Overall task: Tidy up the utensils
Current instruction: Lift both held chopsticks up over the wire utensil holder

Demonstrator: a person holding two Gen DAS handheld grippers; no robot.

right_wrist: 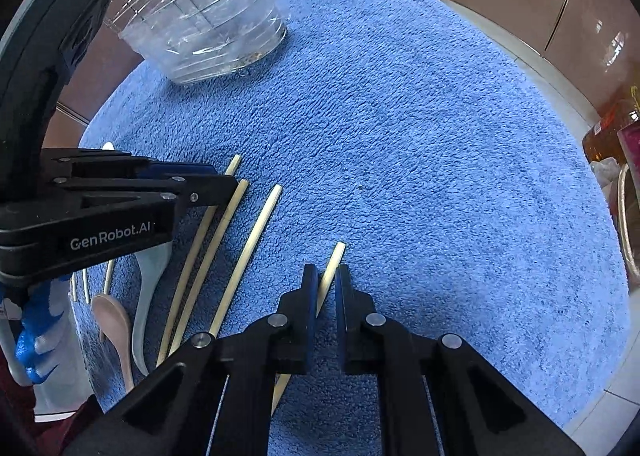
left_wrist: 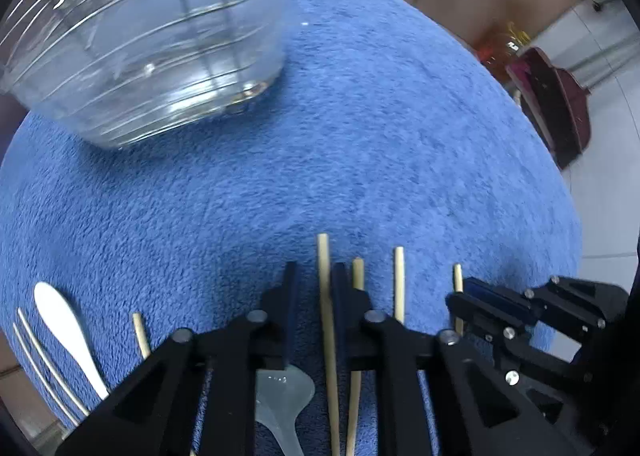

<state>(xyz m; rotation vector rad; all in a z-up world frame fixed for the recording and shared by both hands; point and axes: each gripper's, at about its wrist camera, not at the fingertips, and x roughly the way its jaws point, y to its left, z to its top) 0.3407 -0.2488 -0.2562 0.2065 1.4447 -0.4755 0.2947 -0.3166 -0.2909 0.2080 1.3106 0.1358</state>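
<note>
Both tools pointed steeply down at the blue towel (right_wrist: 400,136) covering the worktop. Your left tool (left_wrist: 314,288) had its jaws drawn narrow on one chopstick (left_wrist: 326,320) near its upper end, with a second chopstick (left_wrist: 357,276) lying just beside the right finger and a pale translucent spoon (left_wrist: 284,396) under the tool. Your right tool (right_wrist: 325,288) was likewise closed to a narrow gap on the outermost chopstick (right_wrist: 334,264), gripped near its end, probably so that the stick could be lifted clear of the towel. Two further chopsticks (right_wrist: 256,236) lay parallel between the tools. A white spoon (left_wrist: 60,324) and a pink spoon (right_wrist: 110,312) remained at the left edge. The glass holder (right_wrist: 208,20), with a wire rack inside, stood well apart at the far side, presumably the destination for the utensils.
</note>
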